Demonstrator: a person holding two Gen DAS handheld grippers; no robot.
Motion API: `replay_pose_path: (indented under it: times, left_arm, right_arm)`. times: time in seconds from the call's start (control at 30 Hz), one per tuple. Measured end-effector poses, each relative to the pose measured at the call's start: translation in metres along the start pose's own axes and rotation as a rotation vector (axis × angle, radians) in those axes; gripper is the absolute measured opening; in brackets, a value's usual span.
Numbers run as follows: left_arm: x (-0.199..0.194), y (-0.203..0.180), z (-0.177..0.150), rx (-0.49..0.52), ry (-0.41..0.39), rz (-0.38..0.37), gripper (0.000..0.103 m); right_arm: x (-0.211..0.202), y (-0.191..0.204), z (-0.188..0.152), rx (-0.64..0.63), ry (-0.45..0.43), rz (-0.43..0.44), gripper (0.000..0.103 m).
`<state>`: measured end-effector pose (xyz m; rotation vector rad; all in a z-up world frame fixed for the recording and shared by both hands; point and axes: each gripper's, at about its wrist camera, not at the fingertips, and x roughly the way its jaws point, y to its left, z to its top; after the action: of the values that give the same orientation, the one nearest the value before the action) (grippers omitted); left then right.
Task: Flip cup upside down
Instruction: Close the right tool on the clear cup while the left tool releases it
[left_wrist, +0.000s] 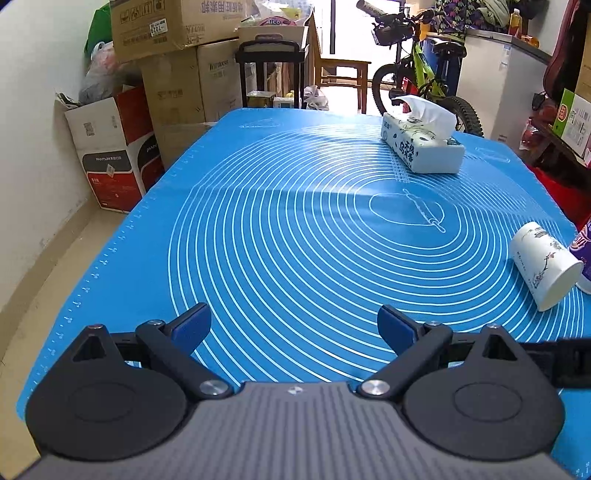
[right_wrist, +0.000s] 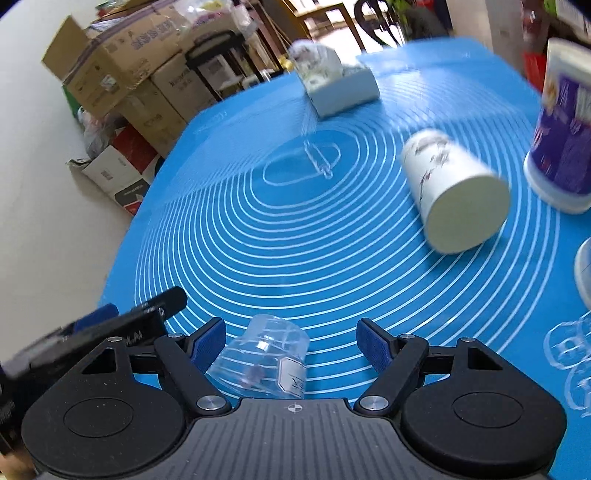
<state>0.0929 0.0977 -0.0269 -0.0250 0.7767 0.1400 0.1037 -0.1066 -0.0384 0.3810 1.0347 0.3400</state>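
Note:
A small clear plastic cup (right_wrist: 264, 360) stands upside down on the blue mat (right_wrist: 258, 229), between the fingers of my right gripper (right_wrist: 293, 345) and nearer the left one. The jaws are open and do not touch the cup. My left gripper (left_wrist: 293, 328) is open and empty, low over the mat (left_wrist: 280, 236) near its front edge. Its black body (right_wrist: 110, 332) shows at the left of the right wrist view. A white paper cup (right_wrist: 454, 192) with a floral print lies on its side to the right; it also shows in the left wrist view (left_wrist: 543, 267).
A tissue box (left_wrist: 421, 142) stands at the far right of the mat. A purple and white tub (right_wrist: 565, 147) stands beside the paper cup. Clear glassware (right_wrist: 572, 354) sits at the right edge. Cardboard boxes (left_wrist: 173, 74) and a bicycle (left_wrist: 424, 74) stand beyond the table.

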Motion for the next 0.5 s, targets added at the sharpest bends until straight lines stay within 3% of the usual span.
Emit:
replay_pose_path:
  times: [0.3, 0.5]
  left_arm:
    - [0.004, 0.003, -0.001, 0.000, 0.009, -0.014, 0.096]
    - [0.004, 0.004, -0.001, -0.007, 0.010, -0.015, 0.096]
  right_arm:
    - [0.028, -0.007, 0.008, 0.108, 0.081, 0.049, 0.073]
    - [0.032, -0.001, 0.008, 0.092, 0.107, 0.062, 0.057]
